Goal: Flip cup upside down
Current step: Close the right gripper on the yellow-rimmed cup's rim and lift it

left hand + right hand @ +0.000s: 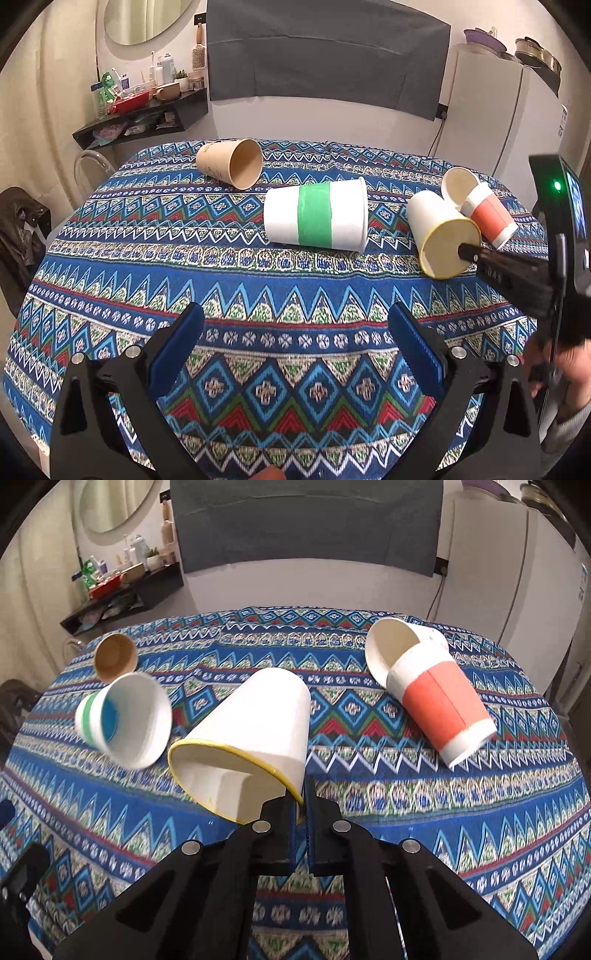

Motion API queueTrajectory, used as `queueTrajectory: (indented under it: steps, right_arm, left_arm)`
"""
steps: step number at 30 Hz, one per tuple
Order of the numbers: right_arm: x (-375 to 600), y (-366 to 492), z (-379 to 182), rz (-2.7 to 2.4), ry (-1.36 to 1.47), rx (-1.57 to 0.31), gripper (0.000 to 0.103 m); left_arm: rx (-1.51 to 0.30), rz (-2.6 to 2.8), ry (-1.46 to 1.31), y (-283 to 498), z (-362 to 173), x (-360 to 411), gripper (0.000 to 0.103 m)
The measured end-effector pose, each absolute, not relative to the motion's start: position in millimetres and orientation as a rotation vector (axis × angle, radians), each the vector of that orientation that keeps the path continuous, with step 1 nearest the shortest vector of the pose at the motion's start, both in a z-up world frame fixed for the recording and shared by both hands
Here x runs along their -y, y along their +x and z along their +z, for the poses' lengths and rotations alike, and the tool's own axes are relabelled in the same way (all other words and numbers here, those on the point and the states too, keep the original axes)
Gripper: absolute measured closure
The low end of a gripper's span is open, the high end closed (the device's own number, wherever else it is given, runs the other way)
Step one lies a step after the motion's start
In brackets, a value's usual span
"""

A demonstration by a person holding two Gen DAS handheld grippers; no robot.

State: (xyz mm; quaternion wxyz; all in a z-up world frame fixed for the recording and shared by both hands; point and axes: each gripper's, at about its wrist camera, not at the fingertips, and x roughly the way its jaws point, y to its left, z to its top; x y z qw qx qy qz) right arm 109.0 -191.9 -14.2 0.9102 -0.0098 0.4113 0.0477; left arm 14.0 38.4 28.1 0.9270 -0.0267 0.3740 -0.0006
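Table (pixel 110 258), patterned cloth, read left to right; we list what bears on the flip.

1. Left gripper (pixel 295 343): jaws wide apart, holding nothing, hovering over bare cloth near the front edge. We put it well apart from every cup.

2. Brown cup (pixel 231 162): on its side at the far left, mouth toward us. Untouched.

3. Green cup (pixel 316 218): on its side mid-table, long axis running left to right, rim to the right. Untouched.

4. Yellow cup (pixel 255 734): the task's thing. It lies tilted on its side right of centre, base pointing away and up the table, yellow-edged mouth pointing back toward the right gripper. Its long axis runs nearly along the gripper's fingers.

5. Right gripper (pixel 302 805): jaws nearly closed, pinching the yellow cup's rim at its lower right, one finger inside the mouth and one outside. We judge this the nearer tool by far, and the one to turn the cup.

6. Red cup (pixel 443 709): on its side at the far right, leaning against a white cup (pixel 402 642) behind it. Both sit near the yellow cup.

Our judgement: since the mouth already faces the right gripper, the flip calls for swinging the base up and over until the rim lands flat on the cloth.
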Motion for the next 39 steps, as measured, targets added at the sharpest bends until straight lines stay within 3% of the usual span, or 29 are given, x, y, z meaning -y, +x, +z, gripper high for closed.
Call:
queueTrajectory:
  steps: [14,33,34,35,37,39]
  right_arm:
    - [192,44,-20,0.174,0.027,-0.830,0.099]
    - [200,20,-28,0.262,0.065,-0.825,0.094]
    - [200,20,-29,0.265,0.065,-0.834,0.084]
    - [200,20,-30,0.263,0.061,-0.841,0.066]
    - [201,18,-29,0.242,0.046,-0.827,0.047]
    - [202,16,-26,0.247,0.040,-0.820,0.045]
  left_arm:
    - [-0.733,-0.026,-0.082,-20,47,-28,0.006]
    - [-0.804,-0.048,-0.094,6,38,-19,0.006]
    - [-0.810,-0.052,-0.093,7,38,-19,0.006]
    - [-0.815,-0.054,-0.093,9,38,-18,0.006]
    - [-0.823,-0.054,-0.085,15,40,-14,0.006]
    - [-0.833,-0.063,-0.081,21,42,-9,0.006]
